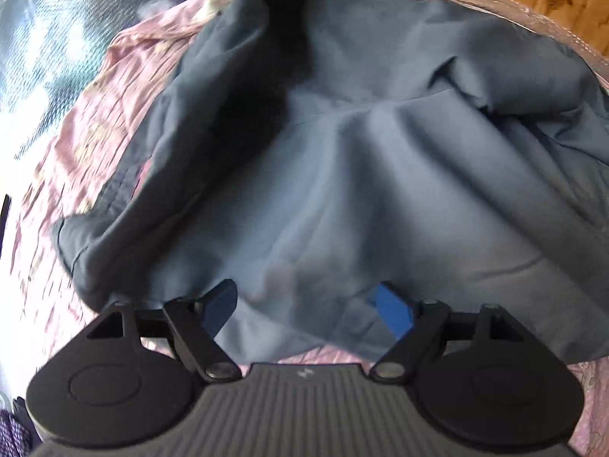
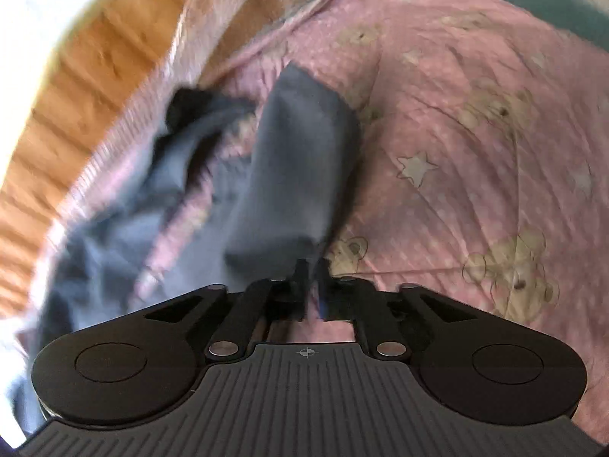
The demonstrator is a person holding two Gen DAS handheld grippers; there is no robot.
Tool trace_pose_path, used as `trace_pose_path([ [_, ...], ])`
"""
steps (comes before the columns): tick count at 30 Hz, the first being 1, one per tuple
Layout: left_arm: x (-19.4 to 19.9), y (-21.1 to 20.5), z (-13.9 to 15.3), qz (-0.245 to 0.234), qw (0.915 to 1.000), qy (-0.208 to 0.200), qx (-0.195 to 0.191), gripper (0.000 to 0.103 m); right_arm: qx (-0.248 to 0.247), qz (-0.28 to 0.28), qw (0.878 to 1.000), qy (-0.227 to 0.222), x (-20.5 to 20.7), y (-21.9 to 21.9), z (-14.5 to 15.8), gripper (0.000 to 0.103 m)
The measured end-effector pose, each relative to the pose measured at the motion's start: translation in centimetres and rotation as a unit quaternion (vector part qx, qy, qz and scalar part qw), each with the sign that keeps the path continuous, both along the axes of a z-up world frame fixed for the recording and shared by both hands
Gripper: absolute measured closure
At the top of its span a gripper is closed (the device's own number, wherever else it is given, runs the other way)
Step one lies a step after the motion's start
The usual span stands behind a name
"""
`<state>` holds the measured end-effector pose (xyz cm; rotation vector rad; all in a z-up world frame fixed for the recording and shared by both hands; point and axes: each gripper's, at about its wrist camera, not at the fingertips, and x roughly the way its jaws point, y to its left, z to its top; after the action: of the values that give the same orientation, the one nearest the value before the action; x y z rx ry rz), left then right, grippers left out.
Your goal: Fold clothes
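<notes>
In the left wrist view, a blue-grey garment point(image 1: 342, 160) is lying rumpled across most of the frame, spreading over a pink bedsheet point(image 1: 76, 160) that is showing at the left and along the lower right edge. The left gripper point(image 1: 308, 304) is hovering at the lower centre with its jaws standing wide apart; its blue fingertips point(image 1: 392, 304) are sitting over the near hem of the cloth, and nothing is pinched between them. A wooden floor point(image 1: 552, 3) is showing in the upper right corner.

In the right wrist view, the right gripper point(image 2: 312, 285) is sitting at the lower centre with its jaws narrow, and a fold of the same garment point(image 2: 300, 160) is running up from between them toward the middle of the frame. The picture is blurred there, so whether the pads are pressing the cloth cannot be told. More of the garment is bunching at the centre left. The pink bedsheet point(image 2: 475, 152), printed with stars and teddy bears, is filling the right half, and the wooden floor point(image 2: 76, 87) is lying along the left edge.
</notes>
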<state>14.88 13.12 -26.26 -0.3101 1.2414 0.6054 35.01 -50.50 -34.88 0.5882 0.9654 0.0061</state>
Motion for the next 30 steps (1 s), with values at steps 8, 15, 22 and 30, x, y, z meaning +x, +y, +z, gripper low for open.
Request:
trace_pose_path([
  [8,0.3,-0.8,0.3,-0.015,0.9998,0.001,0.011,0.021,-0.039,0.059,0.997,-0.018,4.7,1.6,-0.5,0.103],
  [15,-1.9,1.3,2.3,0.027,0.9985,-0.033,0.035,0.019,-0.144,0.1,0.974,-0.146,1.2,3.2,18.4,0.103],
  [22,-2.6,0.1,2.8,0.011,0.9987,-0.041,0.029,0.022,-0.084,0.114,0.987,-0.078,8.7,3.9,12.8,0.074],
  [30,-8.4,1.4,2.5,0.051,0.9967,-0.063,-0.003,0.016,0.039,-0.018,0.999,-0.015,-3.6,-4.5,3.9,0.042],
])
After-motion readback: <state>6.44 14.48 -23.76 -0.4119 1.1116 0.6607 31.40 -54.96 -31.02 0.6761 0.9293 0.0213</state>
